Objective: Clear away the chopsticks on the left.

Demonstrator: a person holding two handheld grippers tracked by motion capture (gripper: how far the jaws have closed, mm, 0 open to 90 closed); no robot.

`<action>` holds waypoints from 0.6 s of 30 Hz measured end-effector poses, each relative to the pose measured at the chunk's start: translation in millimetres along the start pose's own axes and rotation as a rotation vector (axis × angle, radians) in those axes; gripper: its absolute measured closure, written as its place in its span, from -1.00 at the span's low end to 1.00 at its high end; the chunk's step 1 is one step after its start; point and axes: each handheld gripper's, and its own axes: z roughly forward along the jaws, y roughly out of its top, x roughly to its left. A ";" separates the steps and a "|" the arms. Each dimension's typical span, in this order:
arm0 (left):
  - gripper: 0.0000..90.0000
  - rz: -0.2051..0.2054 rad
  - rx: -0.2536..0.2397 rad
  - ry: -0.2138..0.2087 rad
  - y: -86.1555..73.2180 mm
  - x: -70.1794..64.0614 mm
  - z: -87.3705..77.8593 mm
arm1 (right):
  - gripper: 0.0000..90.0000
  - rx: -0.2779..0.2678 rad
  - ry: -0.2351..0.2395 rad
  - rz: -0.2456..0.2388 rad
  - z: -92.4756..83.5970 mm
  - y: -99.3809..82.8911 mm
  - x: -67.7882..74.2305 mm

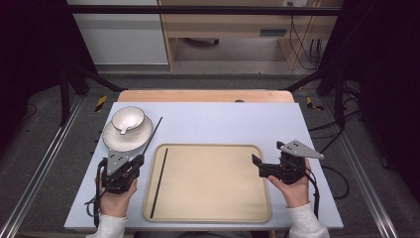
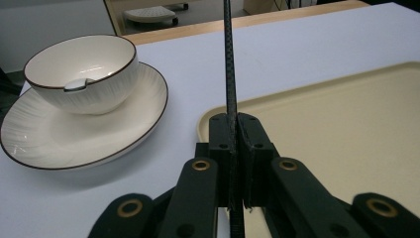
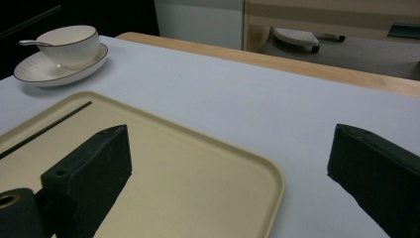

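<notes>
Left gripper (image 2: pixel 236 148) pinches a black chopstick (image 1: pixel 152 135) above the tray's (image 1: pixel 208 215) left rim, beside the plate (image 1: pixel 116 141). Right gripper (image 3: pixel 228 168) gapes wide over the tray's right edge; a second chopstick (image 1: pixel 159 182) lies inside.

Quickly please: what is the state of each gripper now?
Left gripper: closed on a black chopstick.
Right gripper: open, holding nothing.

Between the matt black plastic jaws of the left gripper (image 2: pixel 236 130), a woven-textured black chopstick (image 2: pixel 229 64); beside them, glossy white ceramic bowl (image 2: pixel 84 69) and ribbed saucer (image 2: pixel 59 144), dark-rimmed. Matt beige plastic tray (image 2: pixel 346 129) on a smooth pale tabletop (image 2: pixel 297 44) with wooden edge.
</notes>
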 end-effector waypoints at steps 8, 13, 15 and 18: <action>0.90 -0.078 -0.032 0.013 0.2 -17.0 -9.3 | -0.92 -0.005 -0.003 0.004 -2.1 -0.2 -1.5; 0.90 -0.144 -0.054 0.009 -8.9 -25.3 -12.8 | -0.92 -0.003 -0.004 0.005 -2.1 -0.6 -1.6; 0.90 -0.159 -0.067 -0.001 -13.1 -27.4 -13.6 | -0.92 0.001 -0.001 0.002 -1.5 -1.1 -1.6; 0.90 -0.159 -0.076 0.007 -18.7 -33.7 -13.5 | -0.92 0.002 -0.001 0.001 -0.8 -1.2 -1.1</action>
